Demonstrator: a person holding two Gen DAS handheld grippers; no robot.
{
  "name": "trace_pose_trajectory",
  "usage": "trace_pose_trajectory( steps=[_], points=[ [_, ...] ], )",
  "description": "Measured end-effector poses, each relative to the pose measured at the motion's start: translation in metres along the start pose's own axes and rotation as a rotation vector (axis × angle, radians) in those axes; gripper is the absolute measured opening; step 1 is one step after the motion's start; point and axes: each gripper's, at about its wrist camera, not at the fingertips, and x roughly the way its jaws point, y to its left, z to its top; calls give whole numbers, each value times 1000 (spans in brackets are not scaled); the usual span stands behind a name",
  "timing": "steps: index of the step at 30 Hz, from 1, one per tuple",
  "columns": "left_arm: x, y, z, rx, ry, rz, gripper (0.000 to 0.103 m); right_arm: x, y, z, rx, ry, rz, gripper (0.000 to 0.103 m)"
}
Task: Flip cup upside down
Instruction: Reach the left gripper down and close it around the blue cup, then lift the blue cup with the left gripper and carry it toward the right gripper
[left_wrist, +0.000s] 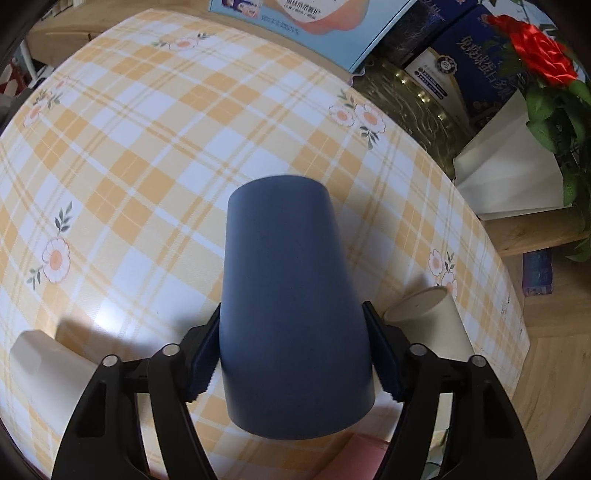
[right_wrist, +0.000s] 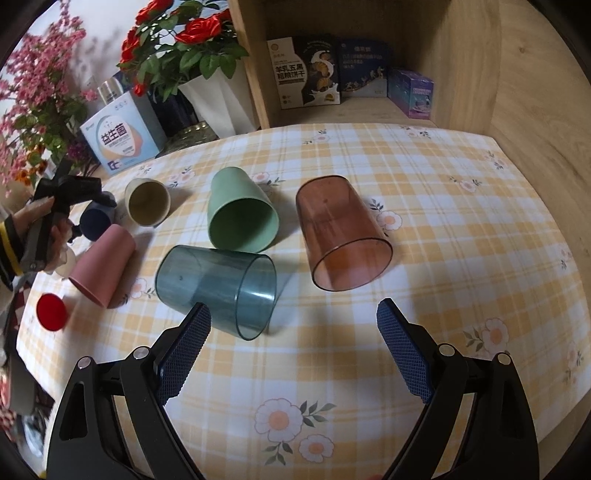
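Here the left gripper clamps the navy cup above the bench; the right gripper fingers stand wide, empty. Risk: the smooth tapered wall may slip mid-flip.

7 cups (2 of them clear), 2 tools, 1 tablecloth.

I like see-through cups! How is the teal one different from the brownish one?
The teal cup is blue-green; the brown cup is reddish-brown. The teal cup lies nearer the open right gripper and its mouth points right; the brown cup's mouth points toward the camera. Both are see-through, empty, and lying on their sides.
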Motion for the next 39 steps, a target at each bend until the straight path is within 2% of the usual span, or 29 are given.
trace_pose_trajectory(
  steps=[9, 15, 22, 27, 29, 34, 39],
  points=[
    [-17, 6, -13, 39, -58, -23, 67, -5, 0, -2, 7, -10, 7, 88],
    [-47, 11, -35, 79, -82, -46, 67, -11, 4, -3, 18, -24, 30, 88],
    [-86, 19, -59, 75, -116, -72, 67, -30, 5, -6, 28, -57, 51, 88],
    [-126, -2, -102, 173, -153, -111, 67, -51, -14, -5, 70, -107, 17, 88],
    [-138, -15, -129, 228, -157, -132, 67, -58, -25, -5, 93, -117, 4, 88],
    [-147, -38, -191, 312, -150, -190, 67, -74, -45, -14, 129, -132, -18, 88],
    [-135, -59, -258, 358, -53, -269, 67, -89, -60, -27, 147, -146, -16, 88]
  ],
)
